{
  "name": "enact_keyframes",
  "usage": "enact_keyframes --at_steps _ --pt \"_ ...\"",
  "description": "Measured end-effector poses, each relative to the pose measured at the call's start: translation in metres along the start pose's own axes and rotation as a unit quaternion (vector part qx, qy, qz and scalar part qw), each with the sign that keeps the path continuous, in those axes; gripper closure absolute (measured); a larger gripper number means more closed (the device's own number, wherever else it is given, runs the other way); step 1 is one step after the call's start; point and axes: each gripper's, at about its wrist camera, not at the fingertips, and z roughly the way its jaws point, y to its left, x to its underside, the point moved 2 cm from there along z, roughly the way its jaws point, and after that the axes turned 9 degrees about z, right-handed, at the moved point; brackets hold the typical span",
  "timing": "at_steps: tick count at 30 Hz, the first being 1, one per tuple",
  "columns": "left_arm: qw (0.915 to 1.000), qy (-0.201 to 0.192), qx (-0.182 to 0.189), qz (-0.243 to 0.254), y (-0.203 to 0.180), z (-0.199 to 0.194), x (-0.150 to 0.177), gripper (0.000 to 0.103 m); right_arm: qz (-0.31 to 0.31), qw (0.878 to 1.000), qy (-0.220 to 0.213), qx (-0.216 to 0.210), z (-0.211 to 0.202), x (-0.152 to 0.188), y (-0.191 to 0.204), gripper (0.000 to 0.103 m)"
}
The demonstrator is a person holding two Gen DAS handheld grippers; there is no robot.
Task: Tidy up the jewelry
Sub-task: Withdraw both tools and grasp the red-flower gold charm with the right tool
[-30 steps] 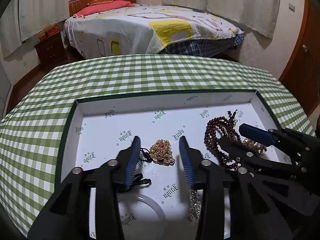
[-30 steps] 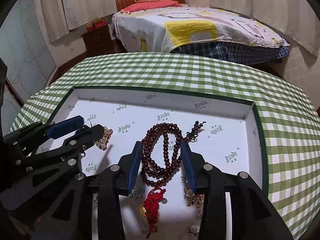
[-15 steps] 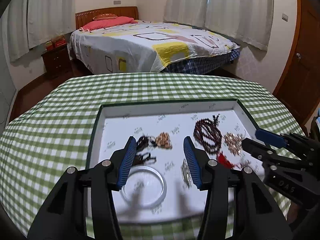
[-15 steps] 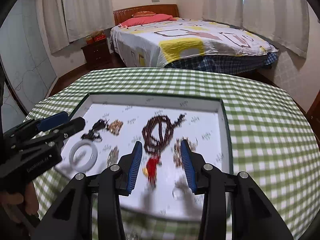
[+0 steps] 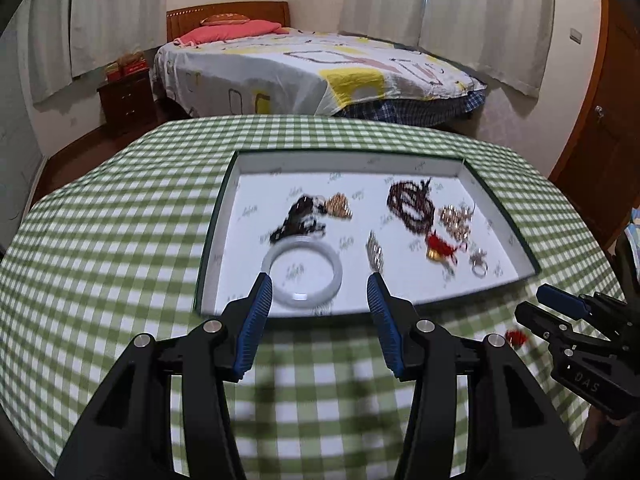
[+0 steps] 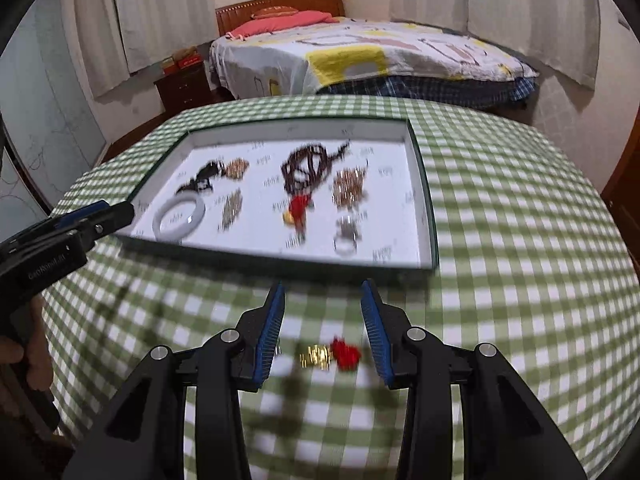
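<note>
Jewelry, assorted, in shallow white-lined tray (image 5: 496,216) on green-checked tablecloth (image 5: 120,216): pale bangle (image 5: 302,272) at near left; dark tangle (image 5: 300,216) and gold chain (image 5: 339,208) behind; brown bead strand (image 5: 412,204) with red tassel (image 5: 440,246) at centre right; rose-gold chain (image 5: 456,218), silver chain (image 5: 375,254) and ring (image 5: 479,266) nearby. 1 stray gold-and-red charm (image 6: 330,354) on cloth outside tray, below right gripper (image 6: 323,300). Left gripper (image 5: 320,292): jaws apart, holding nothing, over near tray edge. Right gripper: jaws apart, holding nothing. Bed (image 5: 304,72) and nightstand (image 5: 126,98) beyond table.
</note>
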Motion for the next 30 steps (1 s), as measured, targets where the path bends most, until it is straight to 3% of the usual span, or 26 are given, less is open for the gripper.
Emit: enact_keyframes --at_steps 15,21,30 --pt "0.9999 0.012 -0.002 -0.001 -0.002 -0.009 0.019 0.054 0.002 0.999 0.038 0.022 0.023 0.026 -0.009 0.063" --pt "0.9999 0.017 -0.001 0.002 -0.004 -0.007 0.023 0.055 0.012 0.998 0.040 0.037 0.016 0.031 -0.023 0.063" --pt "0.9996 0.027 0.001 0.001 -0.005 -0.002 0.028 0.054 0.006 0.999 0.030 0.025 0.015 0.023 -0.016 0.063"
